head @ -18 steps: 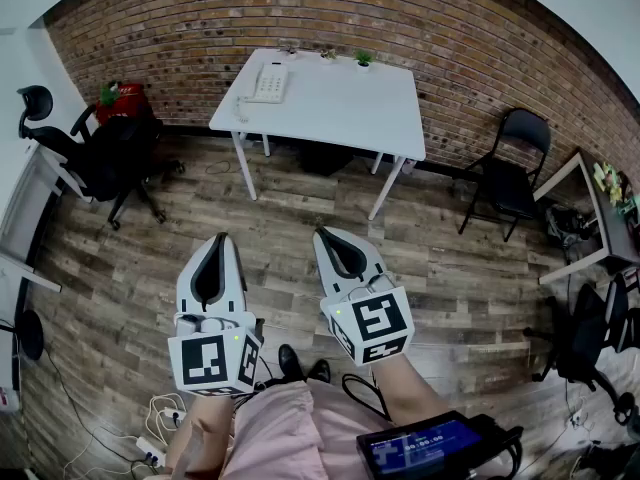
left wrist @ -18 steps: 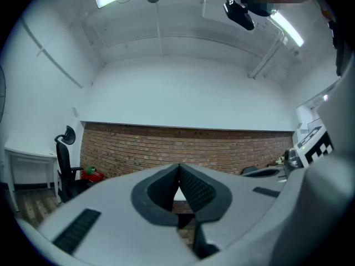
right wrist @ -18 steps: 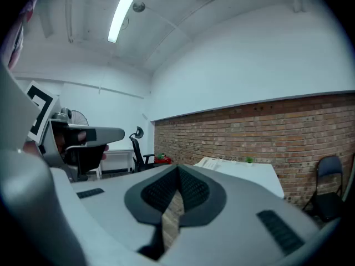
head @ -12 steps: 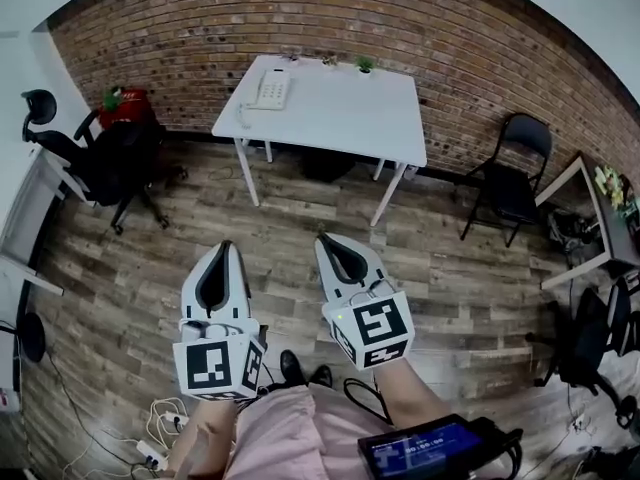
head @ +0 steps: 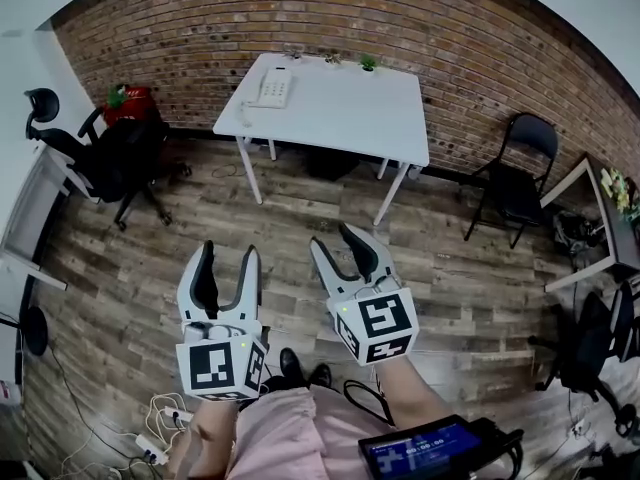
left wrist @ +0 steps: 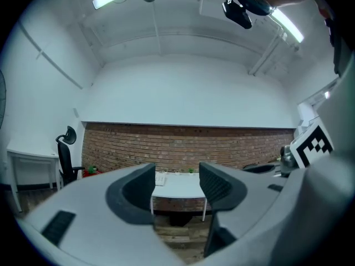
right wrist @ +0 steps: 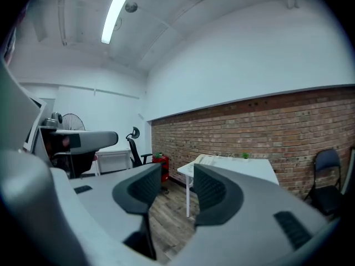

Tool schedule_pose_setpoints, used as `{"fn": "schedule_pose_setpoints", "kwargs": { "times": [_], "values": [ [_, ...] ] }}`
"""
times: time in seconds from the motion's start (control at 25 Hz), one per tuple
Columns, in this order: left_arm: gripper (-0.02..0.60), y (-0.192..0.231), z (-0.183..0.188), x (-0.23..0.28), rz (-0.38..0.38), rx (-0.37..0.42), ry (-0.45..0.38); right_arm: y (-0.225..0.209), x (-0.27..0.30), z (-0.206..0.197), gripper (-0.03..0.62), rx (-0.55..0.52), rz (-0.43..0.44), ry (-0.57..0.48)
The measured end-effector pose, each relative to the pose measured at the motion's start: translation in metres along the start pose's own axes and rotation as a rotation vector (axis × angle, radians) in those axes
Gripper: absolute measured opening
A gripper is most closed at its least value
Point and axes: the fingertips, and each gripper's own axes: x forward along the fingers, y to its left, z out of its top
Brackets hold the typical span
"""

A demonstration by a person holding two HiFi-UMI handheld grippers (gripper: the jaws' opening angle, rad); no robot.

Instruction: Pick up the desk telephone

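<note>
The white desk telephone sits near the back left corner of a white table against the brick wall, well ahead of me. My left gripper and right gripper are held side by side over the wooden floor, far short of the table. Both stand open with nothing between their jaws. In the left gripper view the telephone and table show small between the open jaws of the left gripper. In the right gripper view the table lies beyond the right gripper.
A black office chair and a red object stand left of the table. A black folding chair stands to its right, another desk further right. Small plants line the table's back edge. Cables lie on the floor by my feet.
Both grippers' jaws, pressed together in the earlier frames, now stand apart. The hands have kept nearly the same place over the floor.
</note>
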Motion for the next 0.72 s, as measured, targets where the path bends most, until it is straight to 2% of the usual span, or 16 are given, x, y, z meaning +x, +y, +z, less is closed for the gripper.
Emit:
{"fn": "schedule_pose_setpoints", "kwargs": {
  "times": [0.36, 0.72],
  "values": [
    [0.244, 0.008, -0.022, 0.023, 0.037, -0.029, 0.02, -0.025, 0.021, -0.015, 0.187, -0.032, -0.01, 0.032],
    [0.268, 0.058, -0.048, 0.107, 0.041, -0.03, 0.053, -0.049, 0.118, -0.027, 0.187, -0.027, -0.018, 0.075]
  ]
}}
